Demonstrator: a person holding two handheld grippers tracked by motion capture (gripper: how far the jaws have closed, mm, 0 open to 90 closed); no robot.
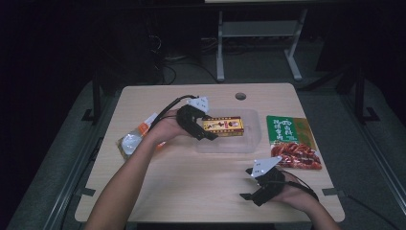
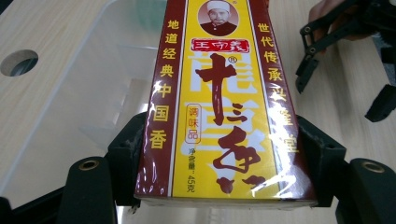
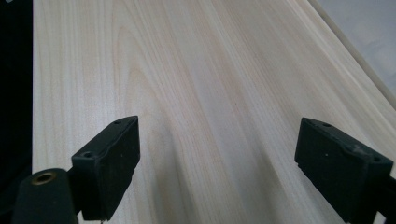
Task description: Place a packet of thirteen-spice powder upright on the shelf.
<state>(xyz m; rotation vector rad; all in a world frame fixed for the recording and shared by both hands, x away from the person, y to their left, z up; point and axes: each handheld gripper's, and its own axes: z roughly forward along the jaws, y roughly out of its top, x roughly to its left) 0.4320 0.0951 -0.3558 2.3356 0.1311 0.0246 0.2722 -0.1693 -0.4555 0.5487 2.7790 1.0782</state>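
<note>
Near the tabletop's [image 1: 191, 191] left edge lies a clear bag with an orange strip [image 1: 135, 138]. Next right, toward the middle, the left gripper [image 1: 207, 128] has its fingers [image 2: 126, 158] clamped on the long sides of a seasoning box [image 2: 219, 107], which is held over a clear plastic tray [image 1: 251, 139]. The box is glossy card, yellow panel with dark red borders; readable: "王守义", "十三香", "调味品", "45克". Toward the right edge lies a flat green pouch [image 1: 289, 141] with Chinese lettering I cannot read. At the front right corner the right gripper [image 1: 249, 184] rests, fingers [image 3: 109, 163] spread wide, bare pale wood between them.
</note>
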